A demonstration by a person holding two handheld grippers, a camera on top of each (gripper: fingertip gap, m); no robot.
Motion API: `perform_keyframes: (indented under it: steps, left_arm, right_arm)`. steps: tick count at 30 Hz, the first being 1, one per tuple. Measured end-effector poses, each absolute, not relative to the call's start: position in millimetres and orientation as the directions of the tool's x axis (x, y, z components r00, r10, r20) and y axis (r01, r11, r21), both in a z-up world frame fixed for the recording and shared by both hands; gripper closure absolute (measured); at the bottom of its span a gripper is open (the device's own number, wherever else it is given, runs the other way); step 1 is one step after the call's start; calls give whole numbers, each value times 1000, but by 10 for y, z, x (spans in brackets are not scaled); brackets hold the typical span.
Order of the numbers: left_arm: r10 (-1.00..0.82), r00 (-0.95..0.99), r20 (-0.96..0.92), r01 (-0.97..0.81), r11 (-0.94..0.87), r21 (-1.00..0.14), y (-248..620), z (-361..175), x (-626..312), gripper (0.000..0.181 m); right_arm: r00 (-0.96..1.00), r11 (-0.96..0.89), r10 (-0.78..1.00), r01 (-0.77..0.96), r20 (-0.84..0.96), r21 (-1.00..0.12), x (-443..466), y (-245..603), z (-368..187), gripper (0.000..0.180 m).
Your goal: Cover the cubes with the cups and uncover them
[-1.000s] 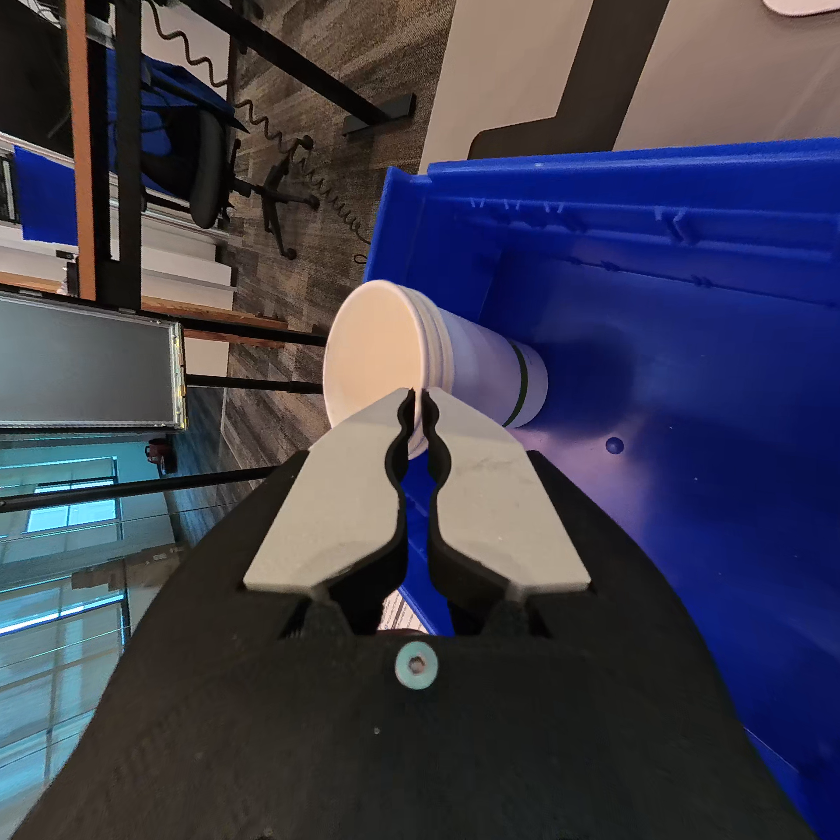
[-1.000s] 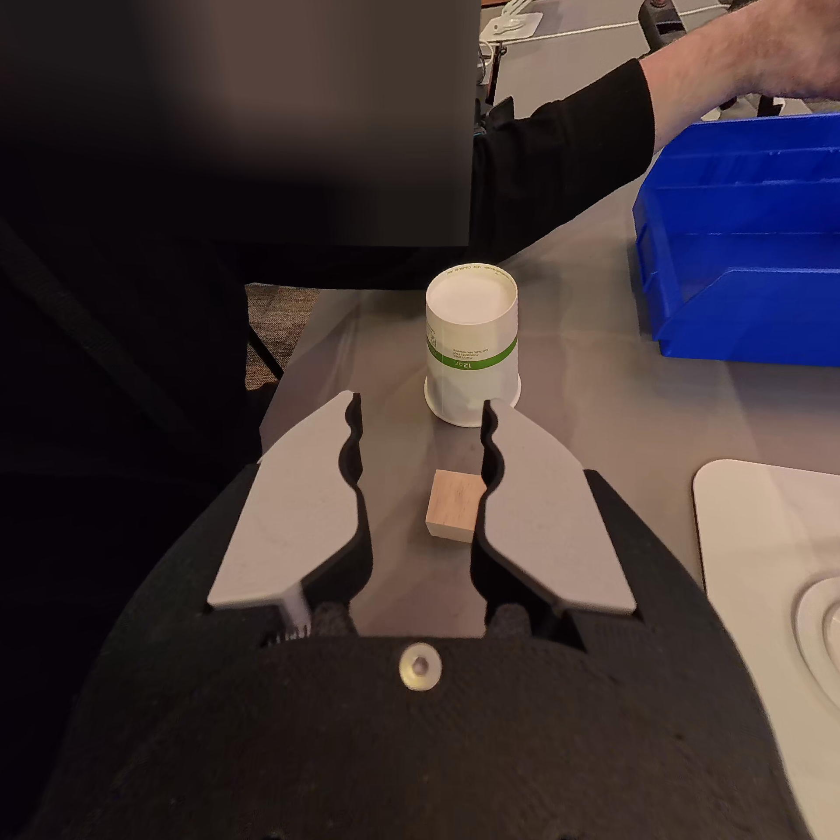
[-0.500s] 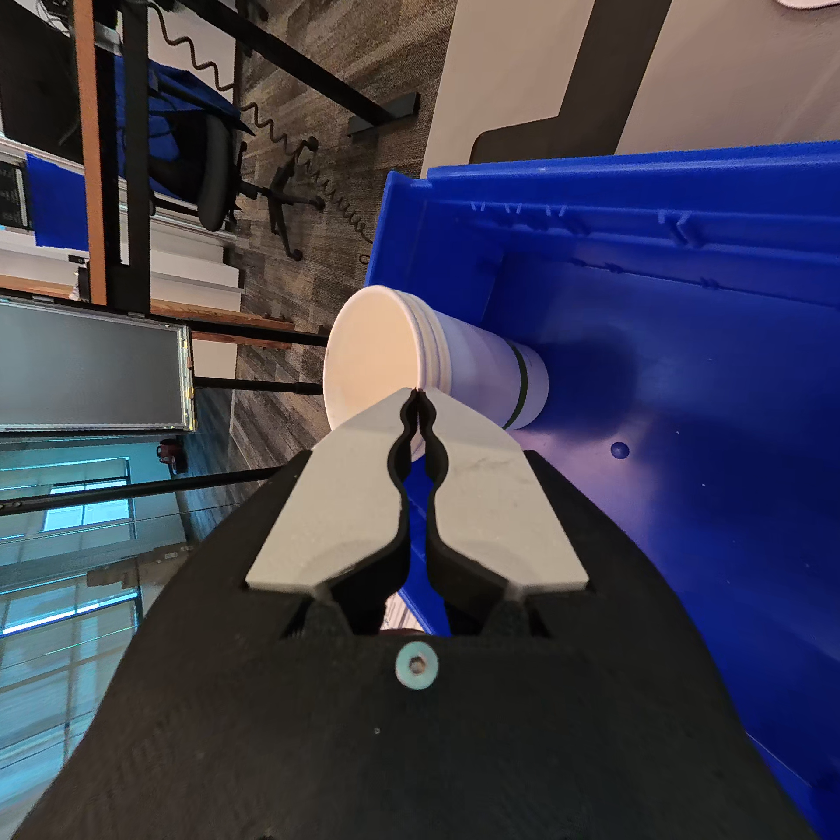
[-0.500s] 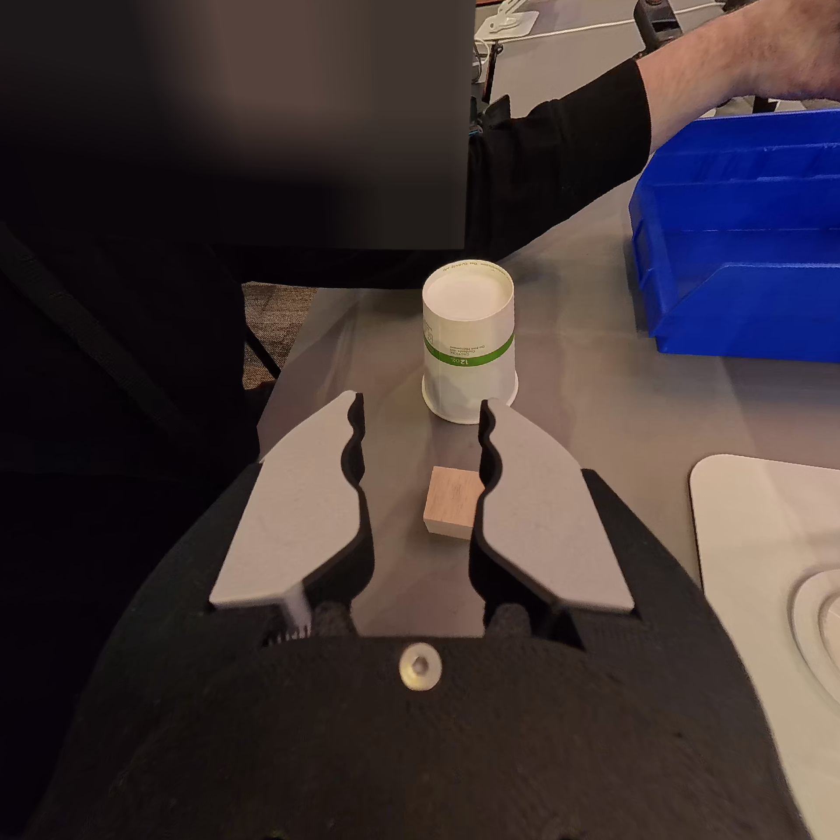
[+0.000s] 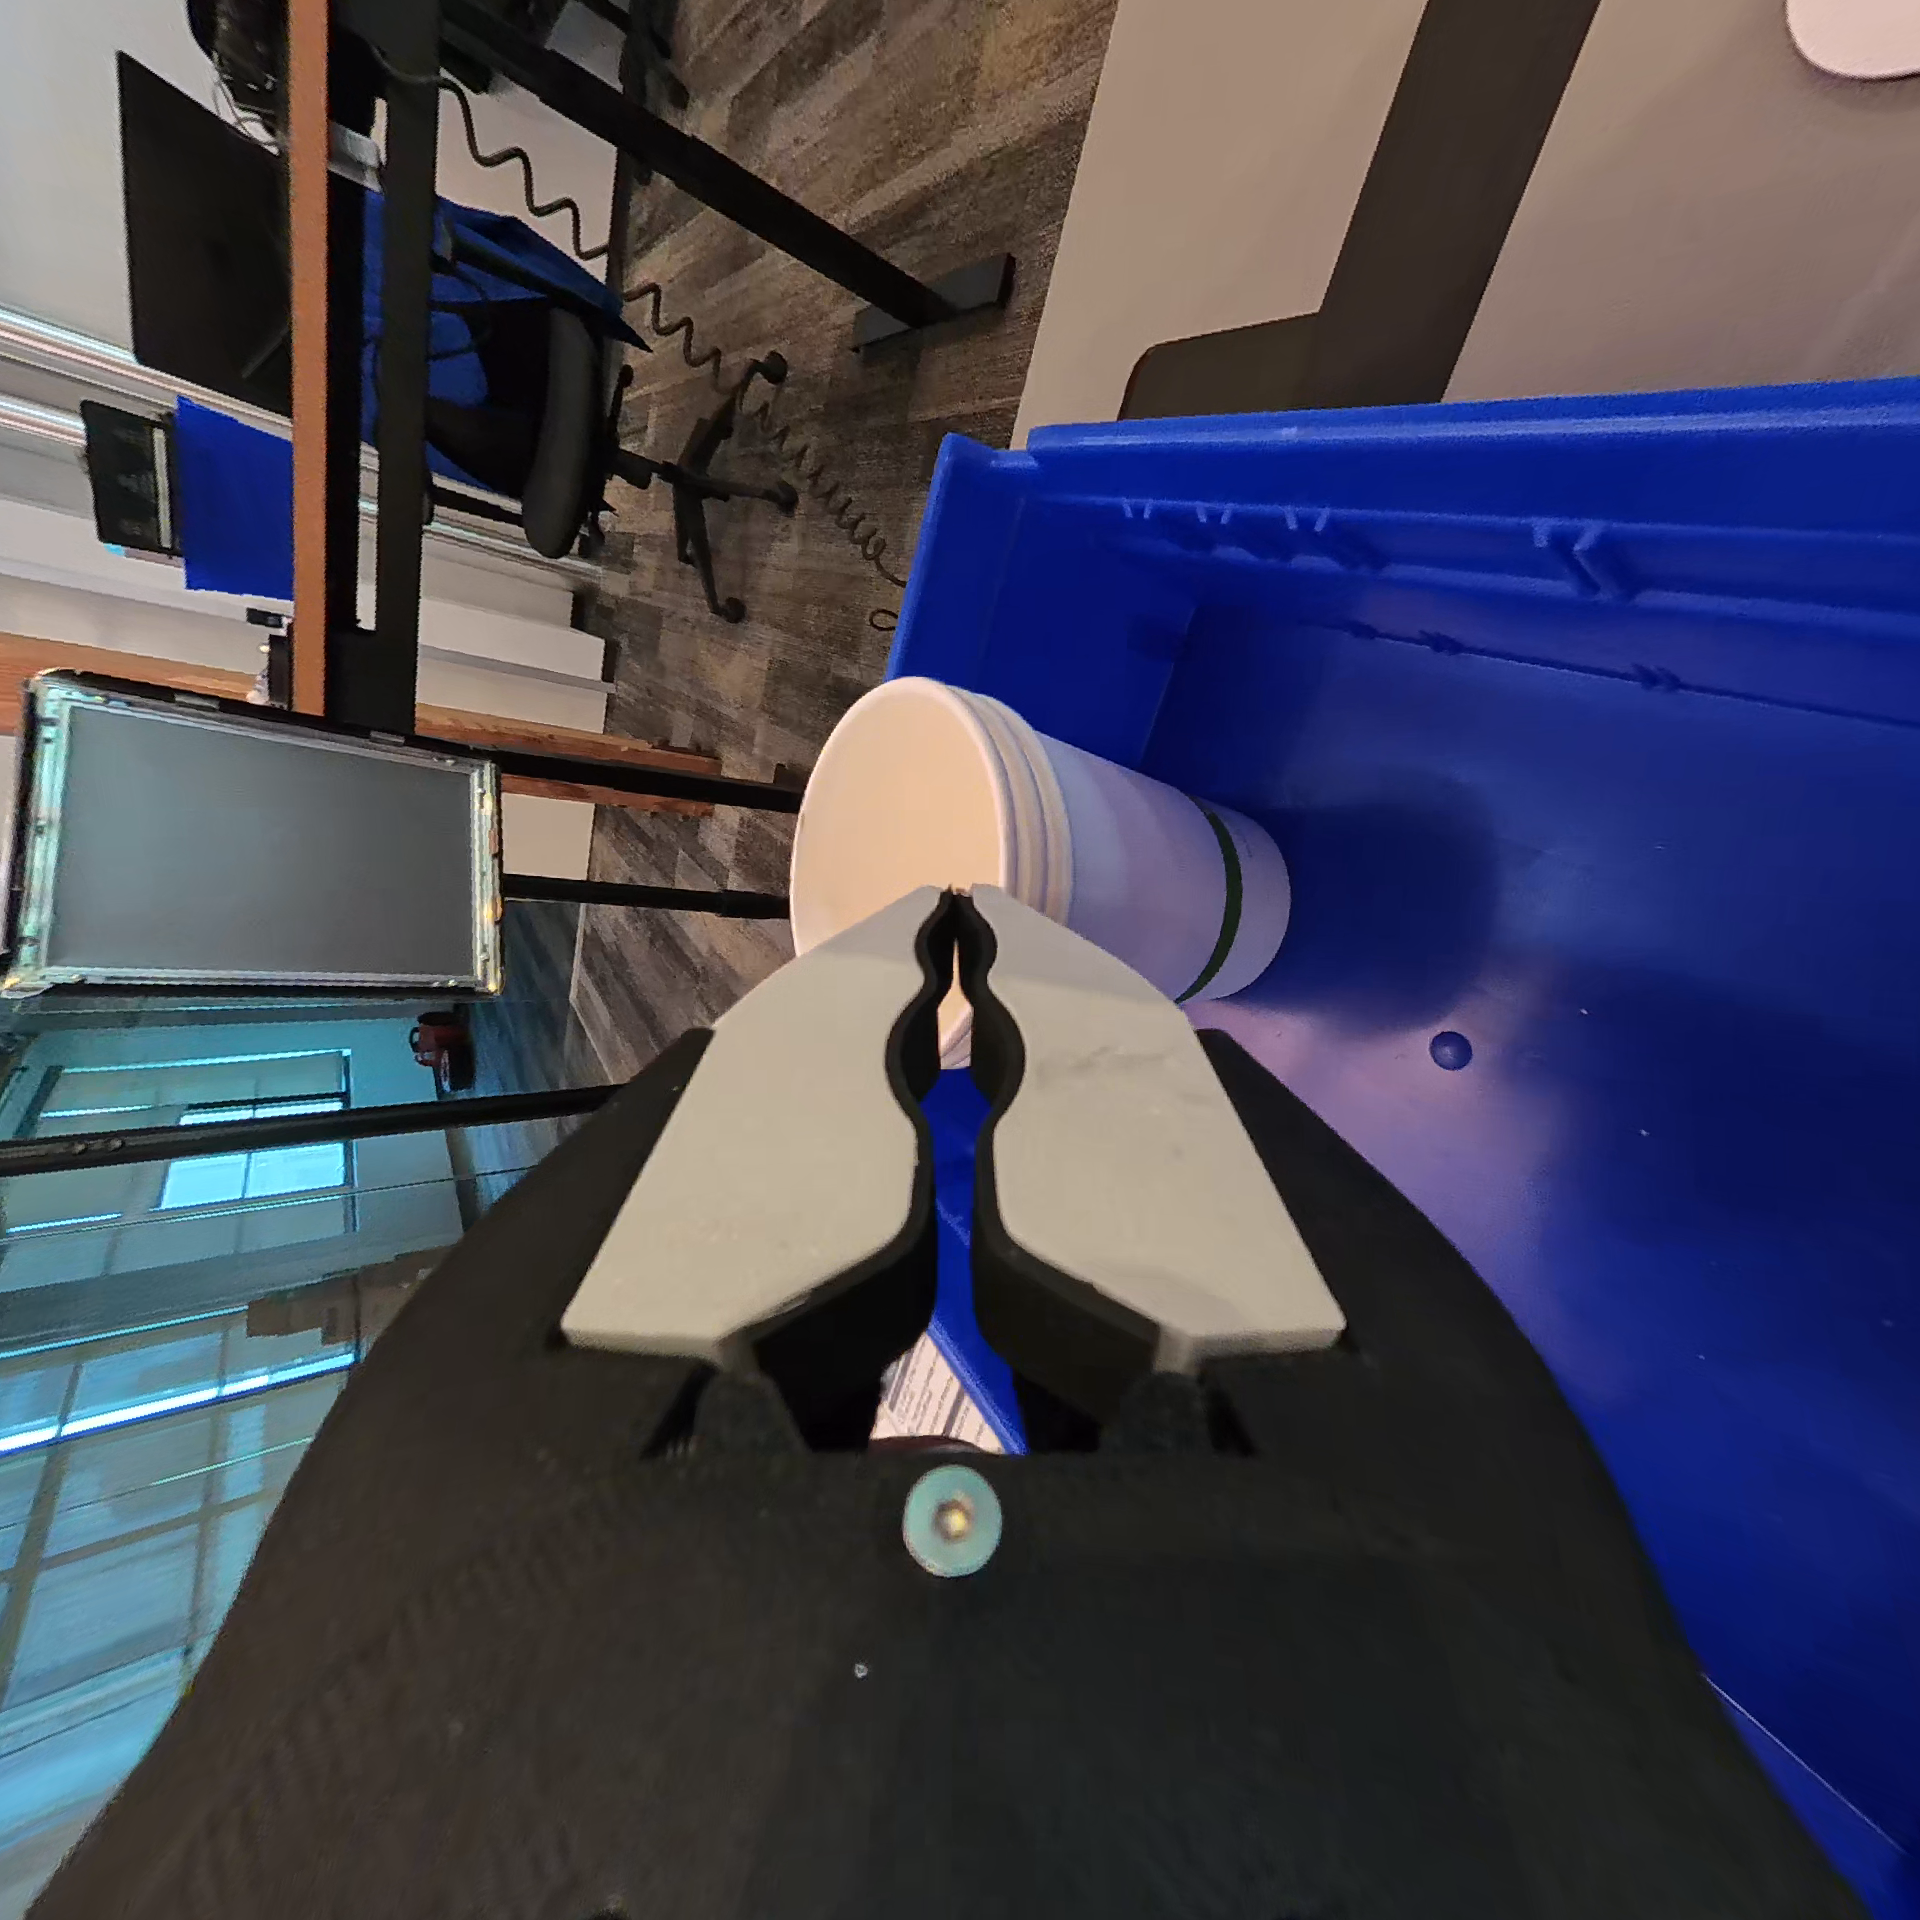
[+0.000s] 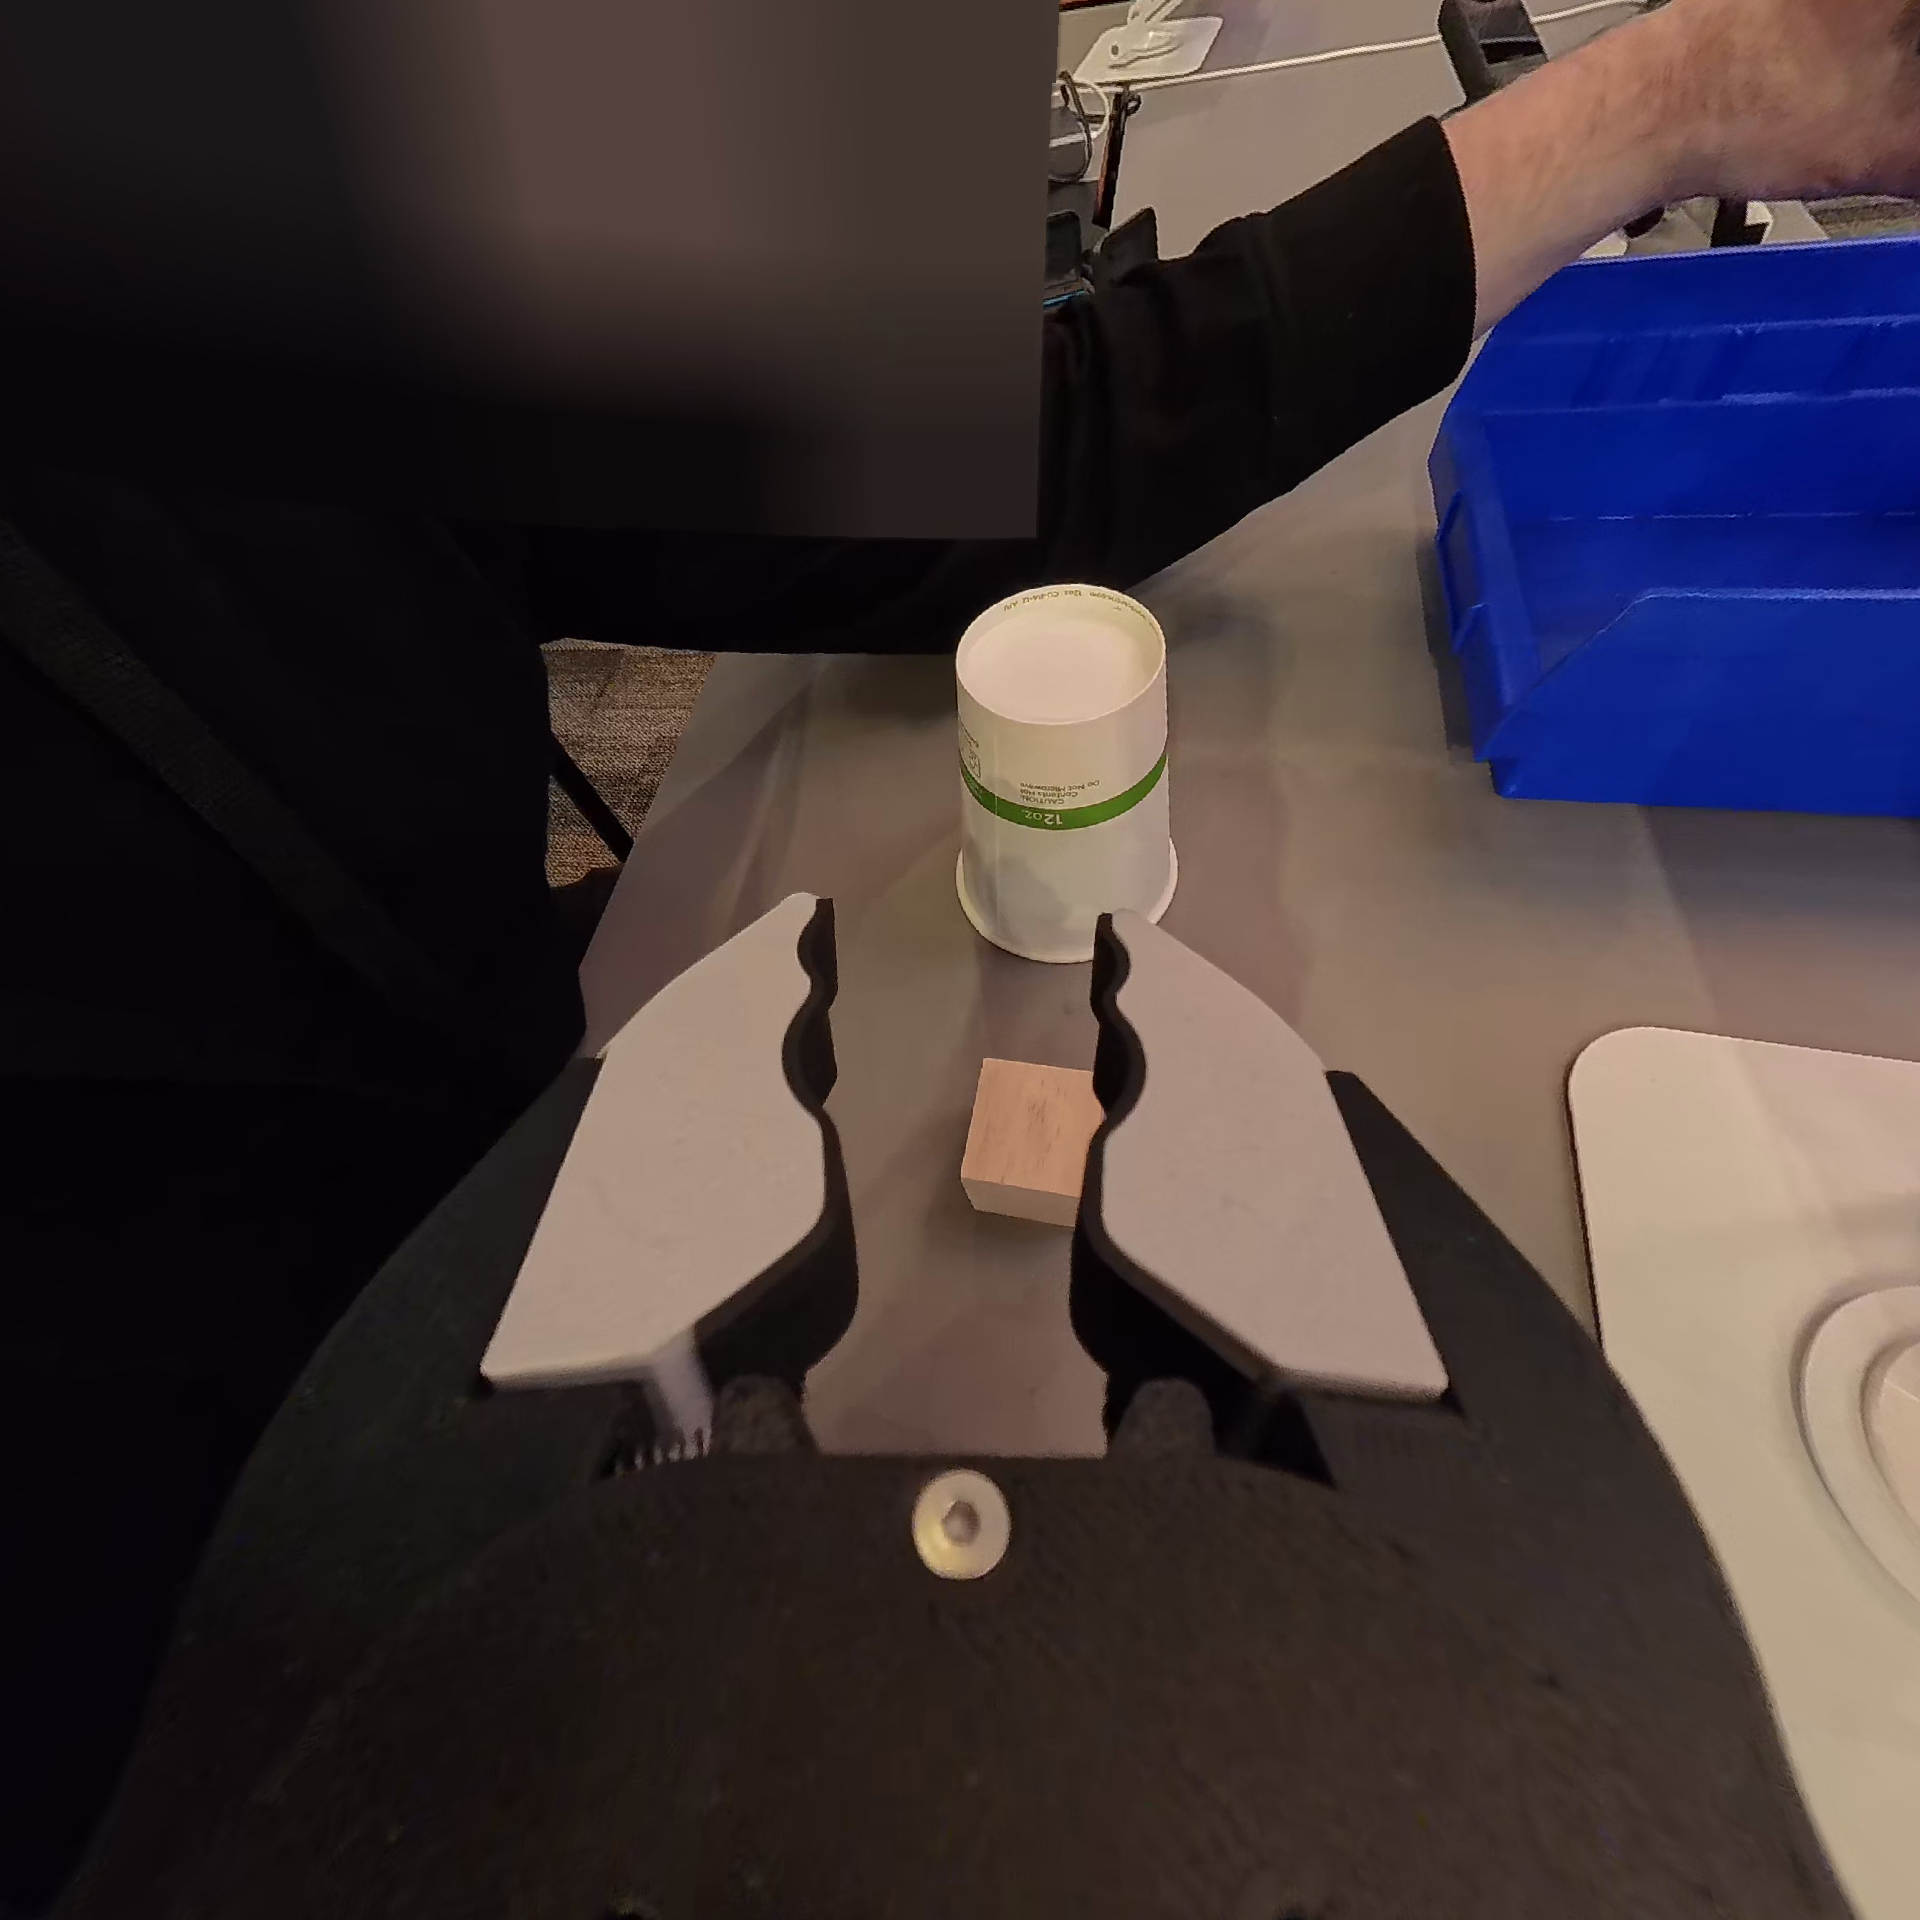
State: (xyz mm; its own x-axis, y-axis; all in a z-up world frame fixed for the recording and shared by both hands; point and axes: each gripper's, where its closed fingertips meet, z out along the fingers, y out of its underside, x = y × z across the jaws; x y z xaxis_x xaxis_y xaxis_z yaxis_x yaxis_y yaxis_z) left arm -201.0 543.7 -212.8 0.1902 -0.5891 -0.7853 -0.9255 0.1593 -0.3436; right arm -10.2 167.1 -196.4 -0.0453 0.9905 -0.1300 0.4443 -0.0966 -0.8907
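White paper cups (image 5: 1049,831), nested in a stack with a green band near the base, stand in the blue plastic bin (image 5: 1558,935), base against the bin floor. Left gripper (image 5: 956,914): fingers clenched on the rim of the stack, tips almost touching. Another white paper cup with a green band (image 6: 1062,769) stands upside down on the grey bench (image 6: 1351,935), well apart from the bin (image 6: 1683,540). Light wooden cube (image 6: 1029,1141): uncovered on the bench, just in front of the inverted cup. Right gripper (image 6: 961,940): fingers released and spread, hovering with the cube between them, close to the right finger (image 6: 1216,1132). A person's black sleeve (image 6: 1278,343) reaches toward the bin.
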Motion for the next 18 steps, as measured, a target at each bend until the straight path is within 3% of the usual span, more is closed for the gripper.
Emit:
perform_keyframes:
  steps: [1, 11, 18]
  left_arm:
    - [-601, 187, -777, -925, 159, -346, 5430, -2144, -2008, 181]
    - [-623, 174, -762, -936, 135, -325, 5469, -2198, -2052, 168]
    - [-633, 174, -755, -936, 133, -327, 5515, -2229, -2051, 178]
  right_arm:
    - [-46, -97, 990, 444, -130, -891, -103, 1670, -1965, 132]
    - [-45, -102, 990, 448, -136, -888, -105, 1676, -1989, 132]
    - [-45, -104, 989, 454, -139, -885, -112, 1682, -2016, 133]
